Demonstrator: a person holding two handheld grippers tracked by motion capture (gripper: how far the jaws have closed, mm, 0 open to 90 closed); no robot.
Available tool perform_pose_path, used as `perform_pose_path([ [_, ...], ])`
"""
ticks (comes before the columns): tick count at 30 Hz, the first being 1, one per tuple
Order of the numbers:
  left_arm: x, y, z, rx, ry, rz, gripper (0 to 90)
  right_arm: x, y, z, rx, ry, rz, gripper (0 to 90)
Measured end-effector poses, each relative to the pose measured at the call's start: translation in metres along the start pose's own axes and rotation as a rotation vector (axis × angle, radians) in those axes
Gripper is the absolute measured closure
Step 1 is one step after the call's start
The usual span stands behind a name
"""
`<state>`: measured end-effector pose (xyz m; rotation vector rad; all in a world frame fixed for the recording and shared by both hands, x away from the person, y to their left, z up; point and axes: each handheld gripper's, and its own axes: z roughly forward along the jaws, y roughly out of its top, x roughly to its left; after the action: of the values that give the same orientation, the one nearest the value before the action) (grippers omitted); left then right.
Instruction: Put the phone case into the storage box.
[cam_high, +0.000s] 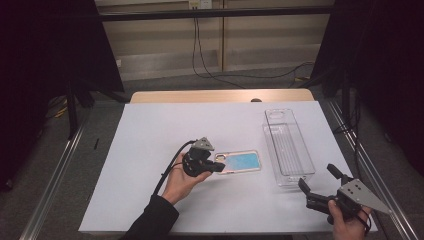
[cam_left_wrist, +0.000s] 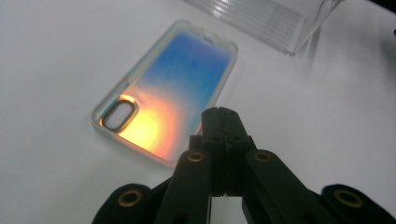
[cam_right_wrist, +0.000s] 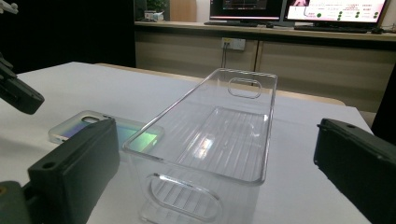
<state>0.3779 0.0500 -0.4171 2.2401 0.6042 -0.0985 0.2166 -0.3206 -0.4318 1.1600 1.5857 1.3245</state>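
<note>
I read the table from left to right. My left gripper sits a little left of centre over the white table, held in the left hand, dark sleeve coming in from the bottom edge. Its jaws are pressed fully together, nothing between them; in the left gripper view the two black tips meet flush, just above the near edge of the phone case. I cannot tell whether the tips touch the case or hover just over it.

The phone case lies flat on the table, camera cutout toward the left gripper, its iridescent face blue in the high view and running to orange in the left gripper view. Its other end points toward the clear plastic bin.

The bin stands upright just right of the case, apart from it, long side running away from me, with handle cutouts in both end walls.

Farthest right, near the table's front corner, my right gripper is in the right hand. Its jaws stand wide apart and hold nothing, facing the bin's near end from a short way off.
</note>
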Motion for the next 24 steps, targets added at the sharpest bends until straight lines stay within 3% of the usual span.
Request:
perform_pose_path([
  [5,-0.001,-0.001,0.008,0.056,0.015,-0.011,90.0,0.0,0.0,0.0,0.001,-0.001,0.0,0.0],
  [8,0.001,-0.002,0.013,0.058,0.032,-0.03,90.0,0.0,0.0,0.0,0.002,0.002,-0.006,0.0],
  [17,-0.005,-0.006,0.026,0.123,0.025,-0.019,90.0,0.0,0.0,-0.001,0.002,0.0,-0.005,0.0],
  [21,-0.004,-0.009,0.033,0.132,0.047,-0.033,90.0,0.0,0.0,-0.001,0.003,0.0,-0.011,0.0],
  [24,-0.003,-0.012,0.035,0.129,0.039,-0.037,90.0,0.0,0.0,-0.001,0.003,-0.001,-0.011,0.0],
])
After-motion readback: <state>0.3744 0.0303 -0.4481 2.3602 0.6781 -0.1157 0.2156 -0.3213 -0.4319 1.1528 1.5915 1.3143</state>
